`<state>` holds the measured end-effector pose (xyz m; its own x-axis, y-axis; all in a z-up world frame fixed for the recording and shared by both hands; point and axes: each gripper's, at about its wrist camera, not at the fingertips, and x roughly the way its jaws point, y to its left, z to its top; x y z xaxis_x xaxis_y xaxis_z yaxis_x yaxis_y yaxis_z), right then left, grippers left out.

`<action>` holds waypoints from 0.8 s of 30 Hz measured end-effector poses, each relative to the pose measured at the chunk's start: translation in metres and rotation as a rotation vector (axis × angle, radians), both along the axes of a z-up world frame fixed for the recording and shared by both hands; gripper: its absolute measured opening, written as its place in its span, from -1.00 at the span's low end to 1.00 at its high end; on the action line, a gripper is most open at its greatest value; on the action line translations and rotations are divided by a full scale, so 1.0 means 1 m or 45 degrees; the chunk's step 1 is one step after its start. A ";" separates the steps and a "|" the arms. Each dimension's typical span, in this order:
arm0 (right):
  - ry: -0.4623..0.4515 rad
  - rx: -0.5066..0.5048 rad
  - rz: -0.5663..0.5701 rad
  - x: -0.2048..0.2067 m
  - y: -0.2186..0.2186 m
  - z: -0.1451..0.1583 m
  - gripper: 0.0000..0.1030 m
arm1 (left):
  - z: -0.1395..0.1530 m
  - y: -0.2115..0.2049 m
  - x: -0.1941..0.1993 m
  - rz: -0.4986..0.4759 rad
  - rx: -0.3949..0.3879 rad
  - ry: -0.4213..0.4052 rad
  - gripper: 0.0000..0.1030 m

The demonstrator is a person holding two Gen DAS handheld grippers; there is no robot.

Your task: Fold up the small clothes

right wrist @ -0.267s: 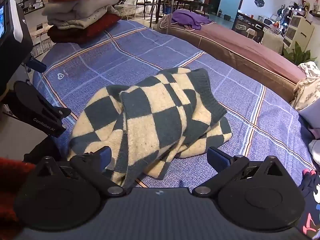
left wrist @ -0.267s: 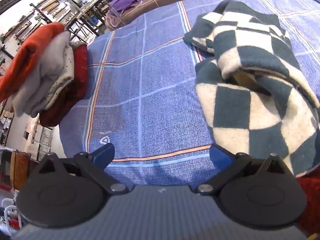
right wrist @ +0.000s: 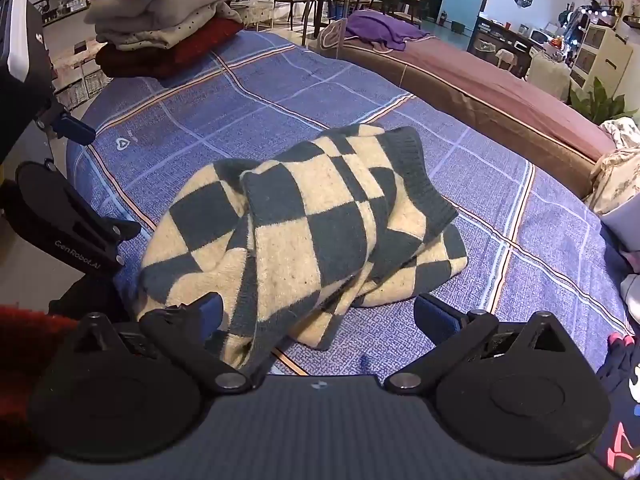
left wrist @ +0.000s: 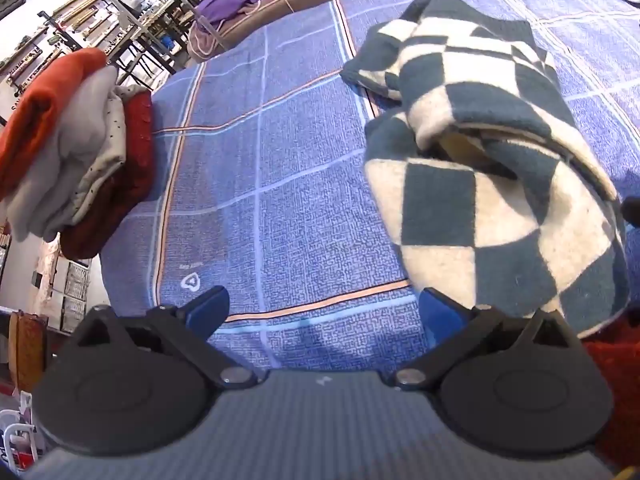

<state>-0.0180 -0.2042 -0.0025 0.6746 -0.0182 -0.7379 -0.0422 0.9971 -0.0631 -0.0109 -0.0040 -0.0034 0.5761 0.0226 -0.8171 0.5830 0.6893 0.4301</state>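
Note:
A dark green and cream checkered sweater [right wrist: 304,224] lies loosely folded on the blue plaid bed cover [right wrist: 248,92]. It also shows at the right of the left wrist view [left wrist: 492,168]. My left gripper [left wrist: 320,312] is open and empty over bare cover, its right finger close to the sweater's near edge. My right gripper [right wrist: 320,316] is open and empty, its jaws standing either side of the sweater's near corner. The left gripper's body [right wrist: 68,224] shows at the left of the right wrist view.
A stack of folded clothes, orange, grey and dark red [left wrist: 72,148], sits at the cover's far corner [right wrist: 160,20]. A brown bed edge with a purple garment [right wrist: 384,32] runs behind. Furniture and shelves fill the room beyond.
Both grippers have shifted slightly; the sweater sits a little closer to the right gripper's jaws. Nothing was taken hold of.

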 end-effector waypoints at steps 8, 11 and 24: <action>0.014 0.010 0.003 -0.004 0.003 -0.003 1.00 | -0.008 -0.002 0.001 -0.025 0.005 0.052 1.00; 0.009 0.021 -0.002 -0.004 0.001 -0.004 1.00 | -0.013 -0.002 0.001 -0.024 0.013 0.071 1.00; 0.026 0.032 -0.005 -0.002 0.001 -0.008 1.00 | -0.016 -0.004 0.003 -0.013 0.012 0.090 1.00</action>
<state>-0.0200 -0.2033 -0.0108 0.6596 -0.0016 -0.7517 -0.0397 0.9985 -0.0370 -0.0080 -0.0076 -0.0190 0.5170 0.0252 -0.8556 0.6191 0.6792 0.3941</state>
